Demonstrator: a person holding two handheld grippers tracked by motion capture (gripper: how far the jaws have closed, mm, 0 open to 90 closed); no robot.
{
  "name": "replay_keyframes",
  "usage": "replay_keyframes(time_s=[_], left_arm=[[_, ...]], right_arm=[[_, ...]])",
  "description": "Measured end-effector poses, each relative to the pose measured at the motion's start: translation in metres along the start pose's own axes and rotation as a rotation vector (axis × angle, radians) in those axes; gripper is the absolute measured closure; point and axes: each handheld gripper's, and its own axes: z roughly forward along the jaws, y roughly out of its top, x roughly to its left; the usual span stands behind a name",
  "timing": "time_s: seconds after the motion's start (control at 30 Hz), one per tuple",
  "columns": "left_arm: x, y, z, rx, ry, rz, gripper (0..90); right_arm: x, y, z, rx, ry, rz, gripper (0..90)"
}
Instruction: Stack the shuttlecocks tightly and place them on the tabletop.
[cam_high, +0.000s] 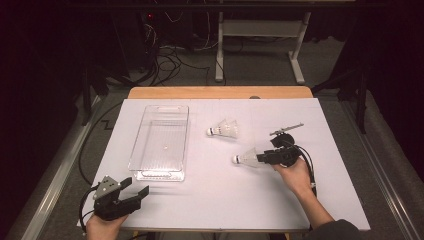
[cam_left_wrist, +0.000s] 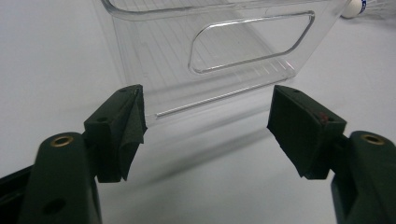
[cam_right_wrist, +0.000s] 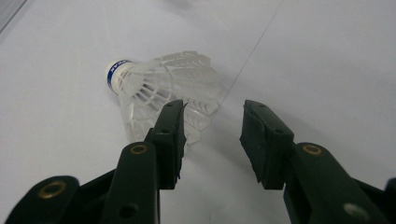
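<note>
Nearest me, at seven o'clock on the worktop (cam_high: 215, 200), I held the left gripper (cam_high: 136, 189) with jaws wide and nothing between them, facing the clear bin (cam_high: 161, 142). Right gripper (cam_high: 263, 156), at three o'clock, stood half open just beside the near shuttlecock (cam_high: 246, 158), not clamping it. Second shuttlecock (cam_high: 224, 130) lay at twelve o'clock.

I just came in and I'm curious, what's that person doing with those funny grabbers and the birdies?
A person holds a grabber in each hand. The right gripper is open at the skirt of a shuttlecock lying on the table, not gripping it. A second shuttlecock lies farther back. The left gripper is open, pointing at a clear bin.
</note>
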Motion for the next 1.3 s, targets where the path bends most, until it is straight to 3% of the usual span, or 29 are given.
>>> replay_keyframes(time_s=[0.43,0.9,1.3], left_arm=[[-0.001,0.000,0.000,0.002,0.001,0.001,28.9],[-0.001,0.000,0.001,0.002,-0.001,0.002,28.8],[-0.001,0.000,0.000,-0.002,-0.001,0.002,28.8]], right_arm=[[0.007,-0.012,-0.013,-0.041,-0.012,-0.047,57.5],[0.009,-0.026,-0.023,-0.084,0.000,-0.047,54.1],[0.024,-0.036,-0.025,-0.098,0.025,-0.088,53.8]])
